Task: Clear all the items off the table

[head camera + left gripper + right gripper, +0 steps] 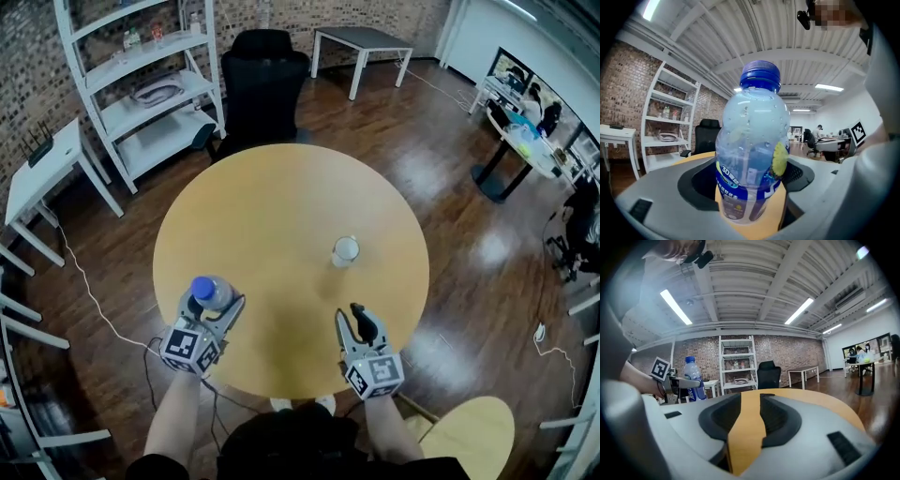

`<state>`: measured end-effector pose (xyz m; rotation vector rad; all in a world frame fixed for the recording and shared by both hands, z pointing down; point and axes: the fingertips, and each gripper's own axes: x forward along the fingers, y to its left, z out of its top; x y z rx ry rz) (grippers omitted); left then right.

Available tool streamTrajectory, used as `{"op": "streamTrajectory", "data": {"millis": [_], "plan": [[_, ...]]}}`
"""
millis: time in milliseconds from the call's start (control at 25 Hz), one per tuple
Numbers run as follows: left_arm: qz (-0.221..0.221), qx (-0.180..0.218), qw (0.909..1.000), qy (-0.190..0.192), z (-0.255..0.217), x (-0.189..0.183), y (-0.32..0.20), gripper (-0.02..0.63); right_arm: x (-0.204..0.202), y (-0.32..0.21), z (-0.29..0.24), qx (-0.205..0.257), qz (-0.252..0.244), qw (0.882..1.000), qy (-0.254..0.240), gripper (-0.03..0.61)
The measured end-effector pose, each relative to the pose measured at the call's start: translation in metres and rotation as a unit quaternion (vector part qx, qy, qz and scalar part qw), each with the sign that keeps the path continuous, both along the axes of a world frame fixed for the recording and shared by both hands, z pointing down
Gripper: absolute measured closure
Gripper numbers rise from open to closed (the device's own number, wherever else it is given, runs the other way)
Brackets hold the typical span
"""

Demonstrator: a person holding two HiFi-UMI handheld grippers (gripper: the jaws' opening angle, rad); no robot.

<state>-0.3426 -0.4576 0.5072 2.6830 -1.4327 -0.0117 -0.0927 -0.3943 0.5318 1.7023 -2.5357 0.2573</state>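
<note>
A clear water bottle (211,292) with a blue cap and blue label stands upright between the jaws of my left gripper (214,300), near the front left edge of the round wooden table (281,206). In the left gripper view the bottle (752,150) fills the gap and both pads press on its sides, so the left gripper (750,190) is shut on it. My right gripper (356,317) hovers over the table's front right, jaws a narrow gap apart and empty (745,413). A small white cup (345,250) stands beyond it. The right gripper view shows the bottle (693,378) off to the left.
A black office chair (262,84) stands behind the table, with a white shelf unit (150,84) to its left. A small white side table (42,173) is at far left. A round wooden stool (473,436) sits at lower right. A cable (89,291) runs over the floor.
</note>
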Motion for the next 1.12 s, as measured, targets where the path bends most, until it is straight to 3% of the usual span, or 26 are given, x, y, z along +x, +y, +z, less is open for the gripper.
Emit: {"op": "streamTrajectory", "data": {"millis": [120, 280, 600, 760, 1120], "plan": [[0.055, 0.009, 0.9984, 0.008, -0.004, 0.039, -0.008, 0.242, 0.04, 0.008, -0.016, 0.026, 0.046, 0.998, 0.028, 0.446], [0.141, 0.03, 0.9894, 0.018, -0.019, 0.123, -0.004, 0.242, 0.121, 0.057, -0.046, 0.057, 0.143, 0.987, 0.037, 0.446], [0.303, 0.041, 0.951, 0.045, -0.055, 0.3, 0.081, 0.242, 0.26, 0.224, -0.083, 0.062, 0.322, 0.943, 0.057, 0.451], [0.358, 0.043, 0.9316, 0.046, -0.061, 0.357, 0.134, 0.242, 0.296, 0.307, -0.085, 0.064, 0.385, 0.919, 0.062, 0.451], [0.449, 0.041, 0.8901, 0.066, -0.074, 0.451, 0.242, 0.242, 0.329, 0.454, -0.089, 0.07, 0.478, 0.873, 0.062, 0.451]]}}
